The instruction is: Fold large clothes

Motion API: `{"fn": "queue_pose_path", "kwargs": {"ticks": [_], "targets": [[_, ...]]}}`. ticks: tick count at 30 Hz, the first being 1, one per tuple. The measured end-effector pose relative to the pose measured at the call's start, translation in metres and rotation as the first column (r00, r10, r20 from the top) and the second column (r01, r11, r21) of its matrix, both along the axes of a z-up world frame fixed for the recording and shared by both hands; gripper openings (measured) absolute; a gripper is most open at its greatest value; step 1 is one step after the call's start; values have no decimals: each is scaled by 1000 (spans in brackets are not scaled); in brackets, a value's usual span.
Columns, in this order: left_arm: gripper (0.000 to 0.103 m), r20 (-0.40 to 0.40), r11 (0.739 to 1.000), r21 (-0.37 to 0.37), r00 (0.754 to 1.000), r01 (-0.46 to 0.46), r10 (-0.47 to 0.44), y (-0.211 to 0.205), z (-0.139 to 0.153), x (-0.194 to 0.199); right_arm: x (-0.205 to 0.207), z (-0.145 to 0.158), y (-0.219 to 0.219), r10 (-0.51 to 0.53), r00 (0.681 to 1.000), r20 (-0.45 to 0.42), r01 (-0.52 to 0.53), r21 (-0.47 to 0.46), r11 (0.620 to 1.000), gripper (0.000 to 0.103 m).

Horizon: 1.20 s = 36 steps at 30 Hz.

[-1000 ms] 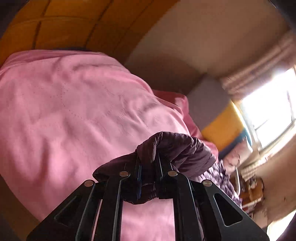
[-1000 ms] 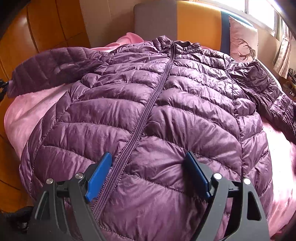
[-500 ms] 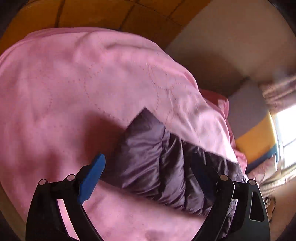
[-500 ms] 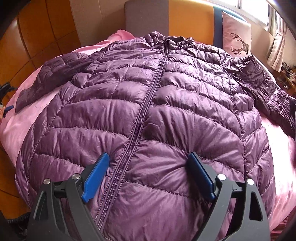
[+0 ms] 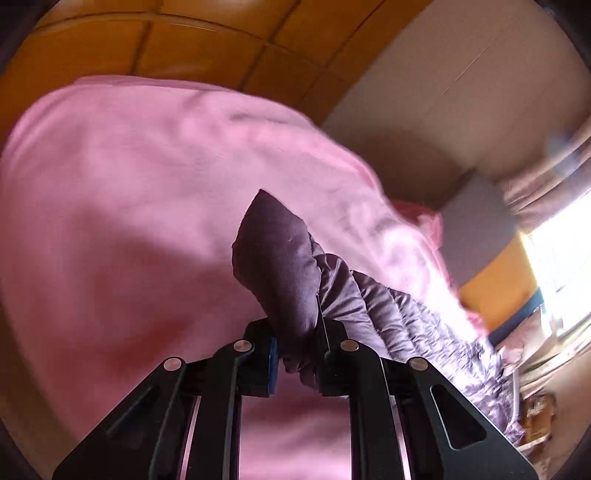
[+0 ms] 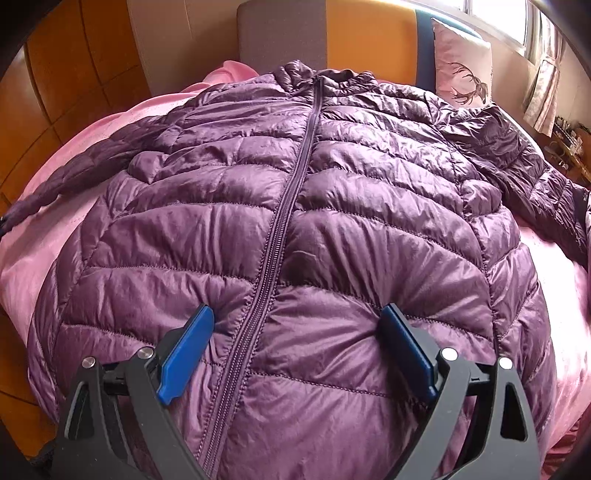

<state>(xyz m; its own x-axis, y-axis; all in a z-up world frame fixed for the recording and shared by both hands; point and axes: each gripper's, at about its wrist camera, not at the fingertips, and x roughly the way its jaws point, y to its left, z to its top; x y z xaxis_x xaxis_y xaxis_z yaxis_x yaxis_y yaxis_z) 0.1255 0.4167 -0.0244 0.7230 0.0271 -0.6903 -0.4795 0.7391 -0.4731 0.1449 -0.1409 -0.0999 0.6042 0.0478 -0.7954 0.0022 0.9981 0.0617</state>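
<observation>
A: What differs from half a second ago on the left side?

B: Then the left gripper (image 5: 297, 354) stood spread over the sleeve end (image 5: 277, 258); now its jaws are pressed together on that cuff, pinching the dark fabric between the blue pads. The cuff stands up from the pink blanket (image 5: 129, 206).

A: And the right?

B: The right gripper (image 6: 295, 347) is much as before: jaws spread wide, both blue pads pressing into the lower front of the purple down jacket (image 6: 295, 229), one on each side of the zipper (image 6: 280, 221).

A: Where does the jacket lie?

B: Flat on the bed, front up, collar toward the headboard (image 6: 325, 33), hem at the near edge. One sleeve runs out to the bed's left edge, the other toward the right edge below the deer pillow (image 6: 461, 70).

A: Room to move?

B: Bare blanket shows along the left side and at the right edge. Orange wooden panels (image 6: 74, 62) stand close beyond the left edge.
</observation>
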Motion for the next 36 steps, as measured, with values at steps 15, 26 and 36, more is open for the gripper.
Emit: {"fn": "queue_pose_path", "kwargs": {"ticks": [15, 26, 36], "targets": [[81, 75, 966, 240, 994, -94, 78, -84, 65, -25, -23, 19, -40, -72, 993, 93, 71, 17, 997, 88], [81, 6, 763, 237, 785, 601, -620, -354, 26, 0, -82, 32, -251, -583, 772, 254, 631, -194, 751, 88], [81, -94, 567, 384, 642, 729, -761, -462, 2, -17, -35, 0, -334, -592, 790, 161, 613, -235, 754, 14]]}}
